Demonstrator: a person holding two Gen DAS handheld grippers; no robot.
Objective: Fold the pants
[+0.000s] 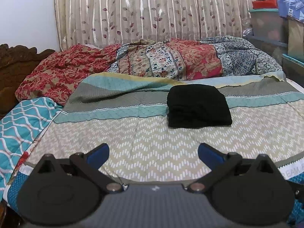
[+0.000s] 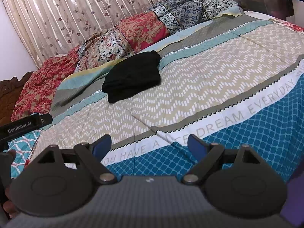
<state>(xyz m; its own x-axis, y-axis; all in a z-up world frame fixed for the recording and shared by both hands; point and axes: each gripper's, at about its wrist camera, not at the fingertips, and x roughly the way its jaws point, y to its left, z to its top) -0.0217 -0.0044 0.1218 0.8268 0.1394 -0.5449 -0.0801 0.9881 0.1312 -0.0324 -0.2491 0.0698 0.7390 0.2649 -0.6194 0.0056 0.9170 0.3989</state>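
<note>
A bed [image 1: 133, 152] fills both views, covered by a quilted bedspread [image 2: 209, 72] in grey, teal and beige chevron bands, with a blue lattice border hanging over the near edge and printed lettering running along it. Along the far edge lies a bunched patchwork quilt [image 1: 171, 60] in red floral, cream and blue-grey panels, backed by a leaf-print curtain [image 1: 152, 9]. A carved wooden headboard [image 1: 17, 60] stands at the left end of the bed.

Past the right end, clear storage bins with teal lids [image 1: 266, 24] are stacked; what they hold cannot be made out, though an orange item and blue fabric rest on top.

The black pants [image 1: 197, 106] lie folded in a compact rectangle on the bedspread, towards the far edge, just in front of the patchwork quilt and resting across the teal and chevron bands. The chevron area between the pants and the near edge is bare.

The left gripper [image 1: 153, 153] hangs over the near part of the bed, its blue-padded fingers [image 1: 98, 153] spread wide with nothing between them, well apart from the pants. The right gripper [image 2: 149, 146] sits over the near edge above the lettering, fingers [image 2: 195, 146] likewise wide apart and empty.
</note>
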